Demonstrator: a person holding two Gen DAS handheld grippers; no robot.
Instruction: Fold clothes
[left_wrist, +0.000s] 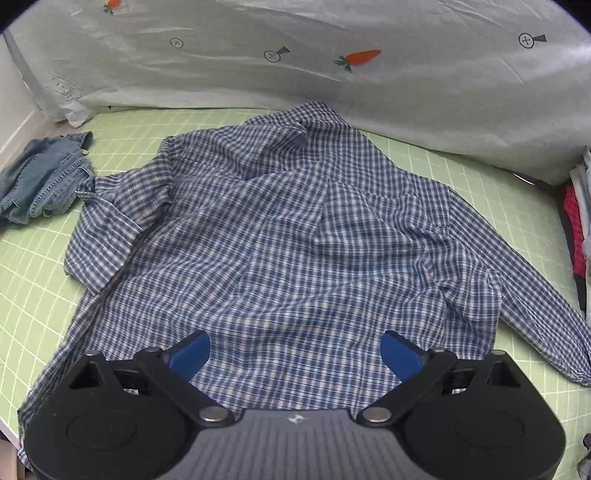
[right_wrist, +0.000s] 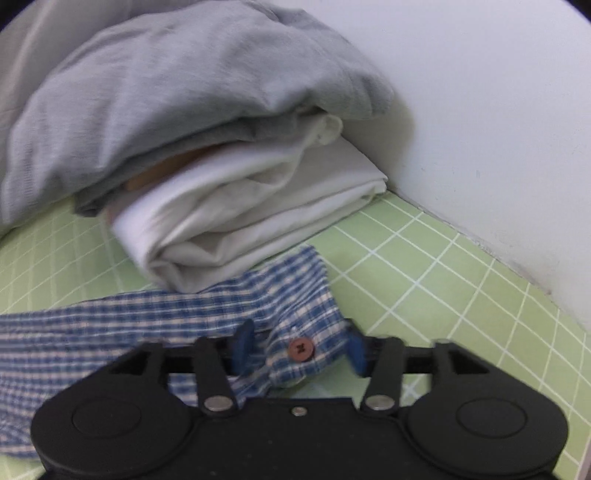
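A blue and white checked shirt (left_wrist: 280, 236) lies spread and wrinkled on the green grid mat (left_wrist: 33, 280), collar toward the far side. My left gripper (left_wrist: 295, 354) hovers over the shirt's near hem, its blue fingers wide apart and empty. In the right wrist view, my right gripper (right_wrist: 299, 349) has its blue fingers on either side of the shirt's sleeve cuff (right_wrist: 306, 332), which carries a brown button (right_wrist: 301, 349). The jaws stand partly apart around the cuff, and whether they pinch it is unclear. The sleeve runs off to the left.
Crumpled blue jeans (left_wrist: 40, 181) lie at the mat's left. A grey carrot-print cover (left_wrist: 332, 66) bulges along the far side. Folded white and grey clothes (right_wrist: 221, 184) are stacked just beyond the cuff, next to a white wall (right_wrist: 498, 129). Red and dark clothing (left_wrist: 576, 229) sits at the right edge.
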